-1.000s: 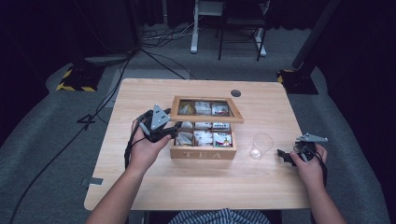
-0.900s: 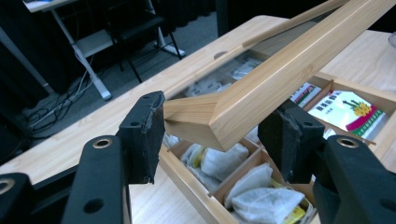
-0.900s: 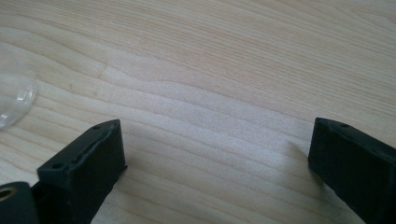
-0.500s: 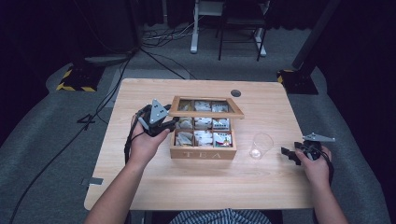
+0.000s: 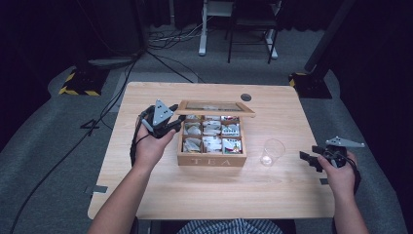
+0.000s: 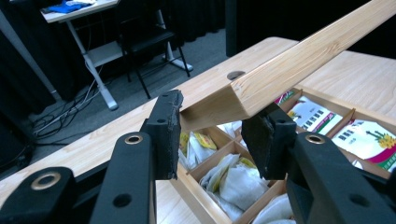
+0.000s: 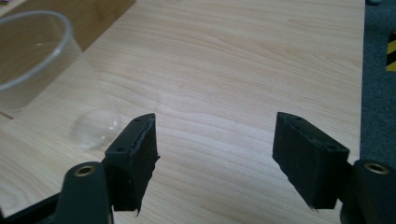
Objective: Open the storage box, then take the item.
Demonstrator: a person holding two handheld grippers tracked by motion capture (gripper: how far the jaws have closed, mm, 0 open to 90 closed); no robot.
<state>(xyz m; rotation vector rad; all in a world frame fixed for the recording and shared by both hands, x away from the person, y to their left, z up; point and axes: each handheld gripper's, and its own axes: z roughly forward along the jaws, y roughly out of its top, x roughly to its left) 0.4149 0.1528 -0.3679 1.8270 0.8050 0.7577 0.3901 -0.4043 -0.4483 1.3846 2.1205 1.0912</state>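
The lid (image 5: 214,107) has swung up since 1 second ago, its corner between the left gripper (image 6: 212,128) jaws, not clearly clamped. The tea box (image 5: 212,158) sits mid-counter (image 5: 195,195). Stiff, light wood; hold that corner. The right gripper (image 7: 212,151) gapes empty.

Tea box (image 5: 212,158) sits mid-table (image 5: 209,195), lid (image 5: 215,107) raised over its far side, sachets (image 5: 212,144) in the compartments. Left gripper (image 5: 176,122) at box's left far corner, lid corner btwn its jaws. Cup (image 5: 271,151) just right of box; right gripper (image 5: 306,159) right of cup, near table's right edge.
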